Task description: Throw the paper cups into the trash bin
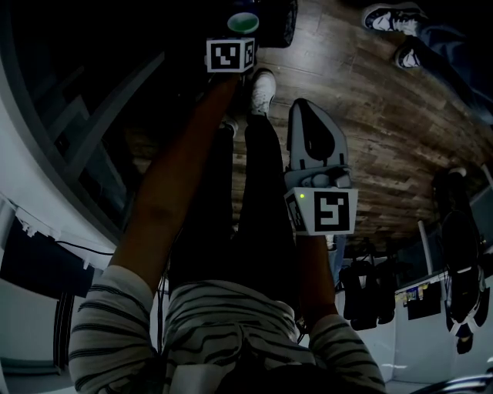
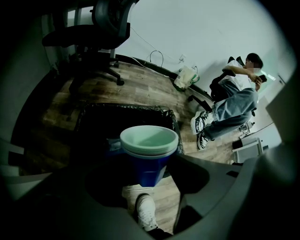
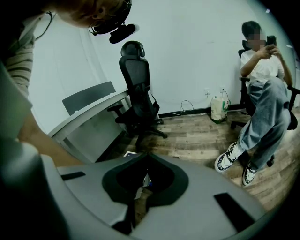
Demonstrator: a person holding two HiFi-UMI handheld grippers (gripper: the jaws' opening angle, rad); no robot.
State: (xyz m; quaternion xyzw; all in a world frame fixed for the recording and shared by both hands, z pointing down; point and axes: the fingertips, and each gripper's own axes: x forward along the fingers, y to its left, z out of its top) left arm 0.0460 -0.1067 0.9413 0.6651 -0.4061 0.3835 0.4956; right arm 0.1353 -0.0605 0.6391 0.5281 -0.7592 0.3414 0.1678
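A stack of blue paper cups (image 2: pixel 149 157) with pale insides hangs upright in the air, and my left gripper (image 2: pixel 150 171) is shut on its blue wall. Just behind and below the cups stands the trash bin (image 2: pixel 140 111) with its black liner. In the head view the cups (image 1: pixel 243 21) show at the top, beyond the left gripper (image 1: pixel 242 35); the dark trash bin (image 1: pixel 282 23) lies to their right. My right gripper (image 1: pixel 305 109) hangs lower at centre right, shut and holding nothing; its jaws (image 3: pixel 143 157) meet over the wooden floor.
A black office chair (image 2: pixel 101 28) (image 3: pixel 138 84) stands behind the bin beside a grey desk (image 3: pixel 89 117). A seated person (image 2: pixel 234 101) (image 3: pixel 265 93) stretches their legs across the floor on the right. A white bag (image 2: pixel 186 77) leans on the wall. My own shoe (image 1: pixel 263 91) is near the bin.
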